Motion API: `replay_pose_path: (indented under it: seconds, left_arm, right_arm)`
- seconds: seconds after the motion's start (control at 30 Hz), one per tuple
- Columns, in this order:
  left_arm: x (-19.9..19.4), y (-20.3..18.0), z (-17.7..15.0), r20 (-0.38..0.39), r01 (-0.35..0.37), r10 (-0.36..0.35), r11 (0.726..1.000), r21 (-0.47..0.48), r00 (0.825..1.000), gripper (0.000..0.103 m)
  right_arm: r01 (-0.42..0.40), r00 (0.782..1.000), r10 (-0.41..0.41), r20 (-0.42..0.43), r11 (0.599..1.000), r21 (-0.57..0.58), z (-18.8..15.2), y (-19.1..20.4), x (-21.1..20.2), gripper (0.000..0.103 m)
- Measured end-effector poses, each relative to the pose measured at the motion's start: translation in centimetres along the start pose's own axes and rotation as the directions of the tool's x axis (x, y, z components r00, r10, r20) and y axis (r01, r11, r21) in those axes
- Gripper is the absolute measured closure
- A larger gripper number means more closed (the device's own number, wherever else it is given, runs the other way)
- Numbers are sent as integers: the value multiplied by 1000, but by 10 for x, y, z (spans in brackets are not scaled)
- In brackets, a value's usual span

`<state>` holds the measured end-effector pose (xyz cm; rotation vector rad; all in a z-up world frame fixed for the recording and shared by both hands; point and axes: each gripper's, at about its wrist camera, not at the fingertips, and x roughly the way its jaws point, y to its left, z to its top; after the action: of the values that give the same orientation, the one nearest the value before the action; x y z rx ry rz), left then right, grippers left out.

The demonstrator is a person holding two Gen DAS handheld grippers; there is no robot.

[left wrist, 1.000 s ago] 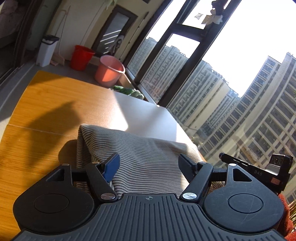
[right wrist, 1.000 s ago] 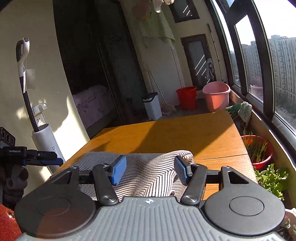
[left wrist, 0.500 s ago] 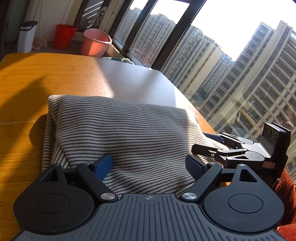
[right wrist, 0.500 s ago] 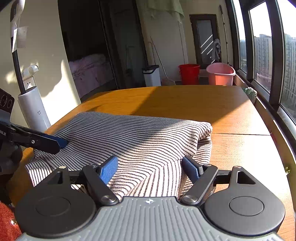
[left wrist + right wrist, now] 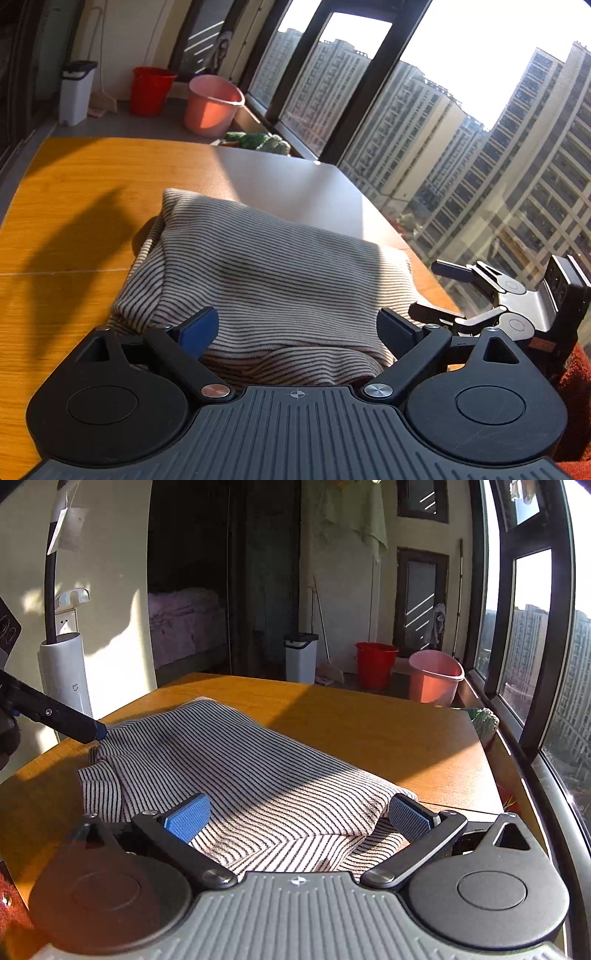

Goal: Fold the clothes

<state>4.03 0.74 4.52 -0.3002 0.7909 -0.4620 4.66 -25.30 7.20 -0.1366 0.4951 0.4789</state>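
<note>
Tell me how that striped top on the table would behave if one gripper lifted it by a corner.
The striped top would probably sag and come unfolded: it is soft knit, lying in loose layers with rounded edges. It looks light, so one gripper should manage it. Pushed along the smooth wooden table, it would likely bunch up rather than slide as a block.

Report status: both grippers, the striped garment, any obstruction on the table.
Left gripper open, jaws just widened, nothing pinched. Right gripper open, same. Striped garment folded, lying on wooden table. Nothing else on it.
</note>
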Motion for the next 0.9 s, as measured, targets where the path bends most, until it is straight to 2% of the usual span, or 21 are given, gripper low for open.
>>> replay_pose_path:
  seconds: [0.07, 0.2, 0.3, 0.4, 0.63, 0.83, 0.9]
  left_arm:
    - [0, 4, -8, -32, 0, -1, 999, -42, 999, 6]
    - [11, 13, -21, -70, -16, 9, 994, -110, 997, 5]
    - [20, 16, -23, -78, -2, -11, 987, -161, 997, 4]
    - [25, 12, -19, -65, -1, -10, 986, -169, 998, 3]
    - [42, 10, -3, -36, -9, 4, 990, -138, 999, 3]
    - [75, 17, 31, -24, -44, 41, 993, -110, 999, 3]
    - [81, 16, 37, -25, -60, 57, 992, -110, 998, 3]
  right_arm:
    - [10, 1000, -9, -20, 1000, 23, 9, -6, 13, 0]
    - [62, 992, -51, -113, 993, 96, 15, -5, 43, 0]
    - [113, 983, -102, -149, 992, 61, 12, 8, 55, 0]
    - [141, 979, -132, -157, 989, 48, 8, 15, 59, 0]
    - [113, 981, -88, -173, 983, 143, 2, 0, 58, 0]
    - [139, 982, -107, -154, 968, 210, -9, 2, 51, 0]
    - [123, 984, -87, -156, 962, 243, -11, 0, 49, 0]
